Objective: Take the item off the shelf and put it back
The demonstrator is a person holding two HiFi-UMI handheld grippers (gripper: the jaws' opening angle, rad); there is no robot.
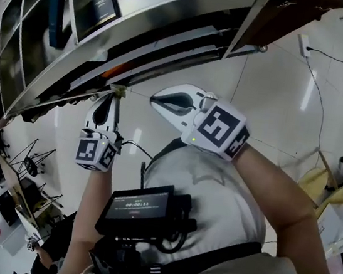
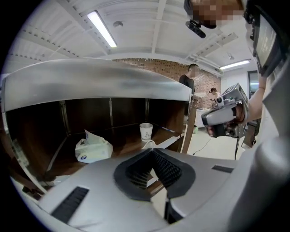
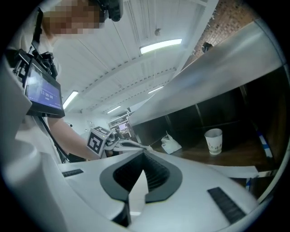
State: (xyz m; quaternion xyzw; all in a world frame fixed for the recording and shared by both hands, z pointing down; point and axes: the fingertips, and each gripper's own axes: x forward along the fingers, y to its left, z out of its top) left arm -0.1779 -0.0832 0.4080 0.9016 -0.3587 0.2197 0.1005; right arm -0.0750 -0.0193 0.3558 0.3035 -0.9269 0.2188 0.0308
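Observation:
A white tissue pack (image 2: 93, 150) (image 3: 171, 145) and a paper cup (image 2: 146, 132) (image 3: 214, 141) stand on the brown shelf board (image 2: 127, 141) under a metal shelf top (image 2: 90, 81) (image 1: 142, 31). My left gripper (image 1: 114, 91) (image 2: 152, 152) hangs in front of the shelf edge, shut and empty. To its right my right gripper (image 1: 154, 99) (image 3: 144, 154) is also shut with nothing in it, pointing left toward the shelf. Each gripper shows in the other's view: the right gripper (image 2: 213, 118) and the left gripper (image 3: 136, 146). Both are apart from the pack and the cup.
A dark box (image 1: 104, 6) and a blue item (image 1: 57, 3) sit on a higher shelf level. A power strip with a cable (image 1: 305, 44) lies on the tiled floor, tripods (image 1: 29, 157) stand at the left. People (image 2: 188, 81) stand far behind the shelf post (image 2: 186, 131).

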